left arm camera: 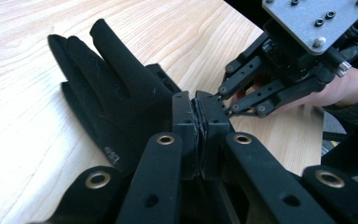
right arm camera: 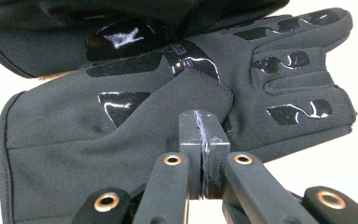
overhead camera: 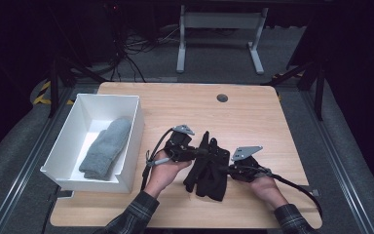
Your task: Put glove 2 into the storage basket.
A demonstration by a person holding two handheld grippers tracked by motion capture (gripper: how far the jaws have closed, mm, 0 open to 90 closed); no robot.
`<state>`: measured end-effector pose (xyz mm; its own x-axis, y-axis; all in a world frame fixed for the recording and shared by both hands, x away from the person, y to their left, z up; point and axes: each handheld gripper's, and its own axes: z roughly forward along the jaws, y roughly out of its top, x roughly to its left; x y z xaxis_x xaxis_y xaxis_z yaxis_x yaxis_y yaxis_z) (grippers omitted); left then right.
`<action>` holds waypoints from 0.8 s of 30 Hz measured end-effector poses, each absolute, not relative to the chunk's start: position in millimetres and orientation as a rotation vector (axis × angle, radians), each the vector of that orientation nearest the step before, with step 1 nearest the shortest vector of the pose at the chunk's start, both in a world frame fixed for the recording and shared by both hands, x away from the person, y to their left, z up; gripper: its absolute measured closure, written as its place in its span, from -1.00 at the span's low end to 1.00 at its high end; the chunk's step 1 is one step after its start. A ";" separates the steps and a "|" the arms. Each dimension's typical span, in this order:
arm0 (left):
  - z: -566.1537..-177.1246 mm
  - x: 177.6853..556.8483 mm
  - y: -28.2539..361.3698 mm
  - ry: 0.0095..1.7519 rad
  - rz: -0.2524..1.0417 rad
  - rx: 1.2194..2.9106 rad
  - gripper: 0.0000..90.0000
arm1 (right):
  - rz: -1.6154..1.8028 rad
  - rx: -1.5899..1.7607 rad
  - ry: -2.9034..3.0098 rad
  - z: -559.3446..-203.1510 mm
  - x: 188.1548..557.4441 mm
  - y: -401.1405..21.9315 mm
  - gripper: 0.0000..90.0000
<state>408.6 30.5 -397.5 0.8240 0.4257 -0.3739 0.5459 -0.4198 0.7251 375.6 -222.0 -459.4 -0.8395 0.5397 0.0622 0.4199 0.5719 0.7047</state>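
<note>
A pair of black gloves (overhead camera: pixel 207 170) lies bunched at the middle of the wooden table (overhead camera: pixel 253 122), stretched between my two grippers. My left gripper (overhead camera: pixel 198 152) is shut on a thin edge of a glove (left arm camera: pixel 107 88), whose fingers spread to the left over the wood beyond the left gripper (left arm camera: pixel 198 126). My right gripper (overhead camera: pixel 225 169) pinches the other side. Past the right gripper (right arm camera: pixel 203 135), the glove's palm (right arm camera: pixel 121 130) shows glossy grip patches. A second glove (right arm camera: pixel 51 42) lies across the top. In the left gripper view the right gripper (left arm camera: pixel 223 100) nearly meets my left jaws.
A white open box (overhead camera: pixel 131 141) stands at the table's left with a grey mitten (overhead camera: pixel 106 147) inside. A round cable hole (overhead camera: pixel 222 98) sits near the far edge. Beyond the table are a desk frame (overhead camera: pixel 219 29) and cables on the floor.
</note>
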 end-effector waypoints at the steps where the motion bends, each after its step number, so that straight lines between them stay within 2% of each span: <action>1: -398.3 408.8 28.3 0.713 -0.168 2.070 0.96 | 1.125 0.816 2.642 -459.6 376.8 -221.5 1.00; 11: -402.2 414.0 13.9 0.719 -0.171 2.084 0.99 | 1.135 0.805 2.632 -460.7 383.4 -208.2 1.00; 19: -405.2 414.5 8.4 0.721 -0.178 2.088 0.99 | 1.108 0.813 2.580 -448.4 378.8 -228.7 1.00; 24: -405.1 414.2 4.3 0.708 -0.189 2.086 1.00 | 1.088 0.851 2.602 -456.8 379.3 -237.9 1.00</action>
<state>414.2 4.3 -405.1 0.8244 0.4144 -0.3855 0.5512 -0.4333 0.7130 379.3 -237.9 -456.8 -0.8156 0.5773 0.0397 0.4338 0.5647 0.7021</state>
